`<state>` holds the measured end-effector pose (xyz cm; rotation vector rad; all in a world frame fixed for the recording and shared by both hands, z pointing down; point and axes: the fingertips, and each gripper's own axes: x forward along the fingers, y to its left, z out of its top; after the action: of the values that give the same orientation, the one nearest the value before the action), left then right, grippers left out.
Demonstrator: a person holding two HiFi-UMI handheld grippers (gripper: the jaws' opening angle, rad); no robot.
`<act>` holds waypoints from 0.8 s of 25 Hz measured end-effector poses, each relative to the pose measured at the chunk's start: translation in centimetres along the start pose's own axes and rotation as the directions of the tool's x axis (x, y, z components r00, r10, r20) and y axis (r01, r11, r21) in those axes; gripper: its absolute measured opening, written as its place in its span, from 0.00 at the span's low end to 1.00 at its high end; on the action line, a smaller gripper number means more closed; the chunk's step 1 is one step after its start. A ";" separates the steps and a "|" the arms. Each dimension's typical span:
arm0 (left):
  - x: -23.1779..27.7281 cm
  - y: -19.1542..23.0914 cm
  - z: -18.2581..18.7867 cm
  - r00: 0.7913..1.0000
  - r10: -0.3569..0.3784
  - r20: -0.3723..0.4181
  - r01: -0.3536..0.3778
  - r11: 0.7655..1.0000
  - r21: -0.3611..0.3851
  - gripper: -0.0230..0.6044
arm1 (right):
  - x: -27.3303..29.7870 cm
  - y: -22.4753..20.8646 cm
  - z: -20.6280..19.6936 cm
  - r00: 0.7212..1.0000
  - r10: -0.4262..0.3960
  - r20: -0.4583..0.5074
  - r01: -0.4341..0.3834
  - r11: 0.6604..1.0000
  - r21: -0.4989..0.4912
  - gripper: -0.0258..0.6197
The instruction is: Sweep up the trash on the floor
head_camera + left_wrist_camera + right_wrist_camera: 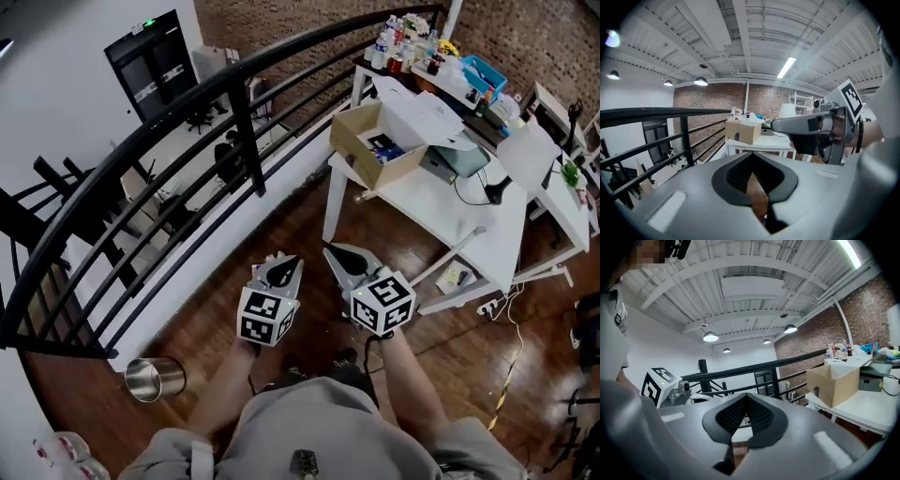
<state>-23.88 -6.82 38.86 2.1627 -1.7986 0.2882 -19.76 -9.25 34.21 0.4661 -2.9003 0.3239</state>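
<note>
**Both grippers empty, no certain litter in sight**

We cannot pick out any certain trash on the wooden floor. The boards between the railing and the white surface look bare. The one candidate is a small pale scrap by the surface's near leg (it may just as well be a note or a label).

A steel bin sits at the floor's edge, against the foot of the railing, with its open mouth showing. That would suit it as the place for sweepings.

The left gripper and right gripper hang side by side in front of the body, each with its jaws pressed together on nothing. We read that as a carrying posture, not a working one.

No broom or dustpan shows in any view. Bare boards and empty grippers would fit tools yet to be fetched, or tools already put away.

The floor beneath the person and under the surface is hidden, and some pale bundles at the lower left are cut off.
</note>
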 end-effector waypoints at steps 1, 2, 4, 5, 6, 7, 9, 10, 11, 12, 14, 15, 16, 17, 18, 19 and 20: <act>-1.0 0.5 0.0 1.000 0.011 0.005 -0.011 1.000 -0.005 0.05 | 0.4 1.0 0.3 1.000 0.014 -0.001 -0.014 1.000 -0.012 0.04; -1.9 0.9 0.0 1.000 0.022 0.012 -0.022 1.000 -0.007 0.05 | 0.7 1.8 0.7 1.000 0.026 -0.003 -0.026 0.999 -0.027 0.04; -3.4 1.7 0.4 0.998 0.046 0.031 -0.046 0.999 -0.007 0.05 | 1.3 3.2 1.3 0.999 0.050 -0.011 -0.051 0.997 -0.059 0.04; -4.0 2.1 0.7 0.997 0.060 0.040 -0.060 0.998 -0.007 0.05 | 1.5 3.8 1.7 0.998 0.063 -0.013 -0.063 0.995 -0.072 0.04; -4.6 2.4 0.9 0.996 0.074 0.049 -0.074 0.997 -0.008 0.05 | 1.7 4.3 2.0 0.997 0.074 -0.013 -0.075 0.994 -0.082 0.04; -5.1 2.7 1.2 0.995 0.086 0.057 -0.085 0.996 -0.011 0.05 | 1.8 4.7 2.4 0.996 0.084 -0.011 -0.084 0.992 -0.090 0.04; -5.9 3.0 1.6 0.992 0.100 0.073 -0.099 0.995 -0.016 0.05 | 2.1 5.2 2.8 0.996 0.094 -0.005 -0.094 0.991 -0.097 0.04; -6.2 3.2 1.8 0.991 0.104 0.080 -0.103 0.995 -0.016 0.05 | 2.3 5.5 3.0 0.995 0.097 -0.001 -0.097 0.990 -0.098 0.04; -6.4 3.3 1.9 0.991 0.108 0.085 -0.107 0.994 -0.016 0.05 | 2.4 5.8 3.0 0.995 0.099 0.002 -0.099 0.990 -0.099 0.04; -6.7 3.5 1.9 0.990 0.111 0.087 -0.110 0.994 -0.016 0.05 | 2.6 6.1 3.0 0.995 0.102 0.003 -0.101 0.990 -0.100 0.04; -7.2 3.8 1.8 0.989 0.117 0.087 -0.117 0.993 -0.015 0.05 | 2.8 6.7 2.7 0.994 0.107 0.000 -0.106 0.989 -0.103 0.04; -7.4 3.8 1.7 0.989 0.120 0.088 -0.119 0.993 -0.016 0.05 | 2.8 7.0 2.6 0.994 0.109 -0.001 -0.109 0.989 -0.104 0.04; -7.6 3.9 1.7 0.988 0.123 0.088 -0.122 0.992 -0.016 0.05 | 2.8 7.2 2.6 0.994 0.112 -0.002 -0.111 0.988 -0.106 0.04; -7.7 4.0 1.7 0.988 0.126 0.090 -0.124 0.992 -0.017 0.05 | 2.9 7.4 2.6 0.994 0.114 -0.001 -0.113 0.988 -0.108 0.04; -7.9 4.0 1.8 0.988 0.128 0.092 -0.127 0.992 -0.018 0.05 | 2.9 7.6 2.6 0.993 0.116 0.000 -0.115 0.987 -0.109 0.04; -8.1 4.1 1.8 0.987 0.130 0.093 -0.129 0.991 -0.018 0.05 | 2.9 7.8 2.7 0.993 0.117 0.001 -0.116 0.987 -0.110 0.04; -8.2 4.2 1.9 0.987 0.132 0.095 -0.131 0.991 -0.019 0.05 | 2.9 7.9 2.8 0.993 0.117 0.002 -0.116 0.987 -0.109 0.04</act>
<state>-29.62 -0.65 34.73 2.0859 -1.9946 0.2055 -25.50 -3.42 30.73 0.2820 -2.9410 0.1786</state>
